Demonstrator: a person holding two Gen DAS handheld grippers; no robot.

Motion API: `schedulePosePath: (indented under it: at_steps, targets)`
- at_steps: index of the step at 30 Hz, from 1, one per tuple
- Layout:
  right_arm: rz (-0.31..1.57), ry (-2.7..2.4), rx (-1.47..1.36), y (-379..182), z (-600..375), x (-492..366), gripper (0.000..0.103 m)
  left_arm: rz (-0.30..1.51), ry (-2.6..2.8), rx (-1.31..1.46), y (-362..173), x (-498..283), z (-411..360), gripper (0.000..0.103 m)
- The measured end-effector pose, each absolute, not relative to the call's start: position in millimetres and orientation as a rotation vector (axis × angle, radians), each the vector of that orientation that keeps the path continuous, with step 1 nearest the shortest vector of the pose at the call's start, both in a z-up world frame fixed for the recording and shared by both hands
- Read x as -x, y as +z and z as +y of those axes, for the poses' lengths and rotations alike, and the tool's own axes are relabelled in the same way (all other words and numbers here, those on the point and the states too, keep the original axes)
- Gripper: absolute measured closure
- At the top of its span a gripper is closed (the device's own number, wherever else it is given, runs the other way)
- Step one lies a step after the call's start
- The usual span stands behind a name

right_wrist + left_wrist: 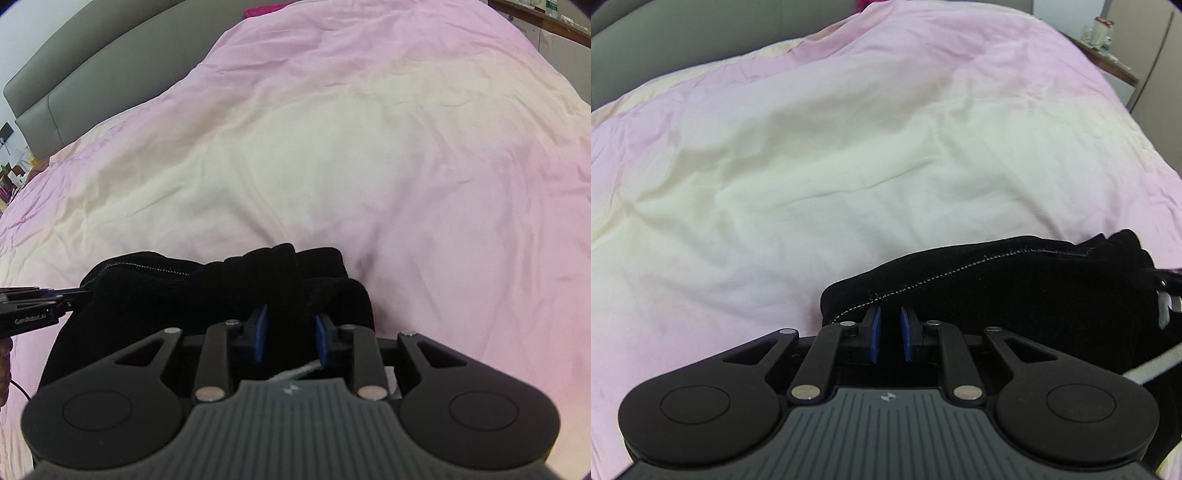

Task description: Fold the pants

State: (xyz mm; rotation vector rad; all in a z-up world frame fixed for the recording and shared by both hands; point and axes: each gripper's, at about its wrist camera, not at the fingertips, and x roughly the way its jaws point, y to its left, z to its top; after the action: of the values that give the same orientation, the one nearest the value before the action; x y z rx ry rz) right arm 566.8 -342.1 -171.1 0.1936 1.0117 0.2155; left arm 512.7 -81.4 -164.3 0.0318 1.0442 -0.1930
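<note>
Pink-cream duvet (369, 166) fills most of frame; grey padded headboard (92, 74) upper left, wood shelf (1108, 55) w/ clutter upper right.

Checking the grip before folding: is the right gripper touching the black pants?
Touching. The right wrist view shows black pants fabric bunched between the right gripper fingers, against both blue pads.

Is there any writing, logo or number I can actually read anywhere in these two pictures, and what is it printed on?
"GenRobot.AI": white letters on the side of the left gripper, seen in the right wrist view.
Small emblem, no letters, on the right gripper.
Labels on the shelf items at top right: too small and blurred to read.
</note>
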Motion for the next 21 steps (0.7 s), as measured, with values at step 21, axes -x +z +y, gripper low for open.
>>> schedulePosePath:
  at_steps: [21]
  targets:
    - [0.976, 0.213, -0.215, -163.4, -374.8, -430.6, 0.064, 1.074, -0.277, -0.328, -178.0, -362.9, -115.6, 0.095]
